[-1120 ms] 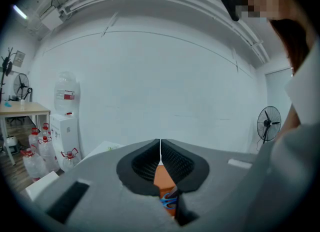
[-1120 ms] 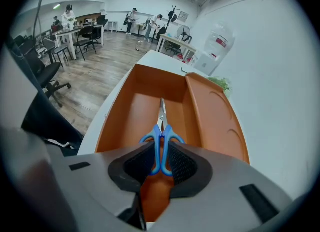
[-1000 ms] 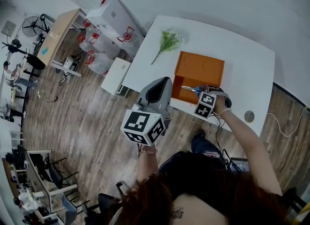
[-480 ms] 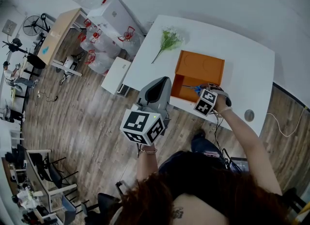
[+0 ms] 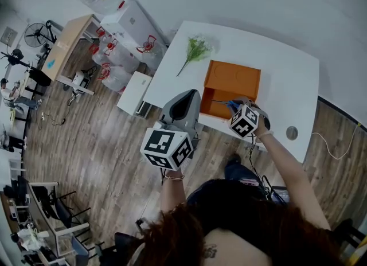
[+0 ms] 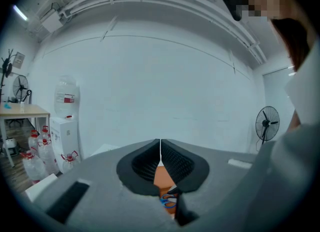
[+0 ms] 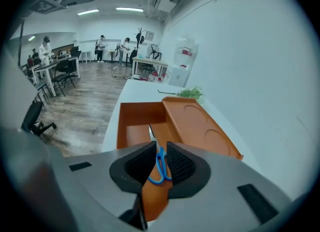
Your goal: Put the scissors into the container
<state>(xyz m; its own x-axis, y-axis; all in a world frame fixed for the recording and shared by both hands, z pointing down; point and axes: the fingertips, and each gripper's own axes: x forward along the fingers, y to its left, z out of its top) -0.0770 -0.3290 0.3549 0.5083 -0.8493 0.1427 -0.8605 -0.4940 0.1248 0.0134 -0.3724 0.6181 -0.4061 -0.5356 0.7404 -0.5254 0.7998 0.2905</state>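
Right tool (image 7: 159, 150) grips the scissors (image 7: 161, 158); lower them blade-first into the container (image 7: 133, 132) at 12 o'clock, then release; left tool (image 6: 160, 151) closed.

Blue-handled scissors (image 7: 159, 167), orange container (image 7: 134, 126), seemingly white table (image 5: 287, 75).
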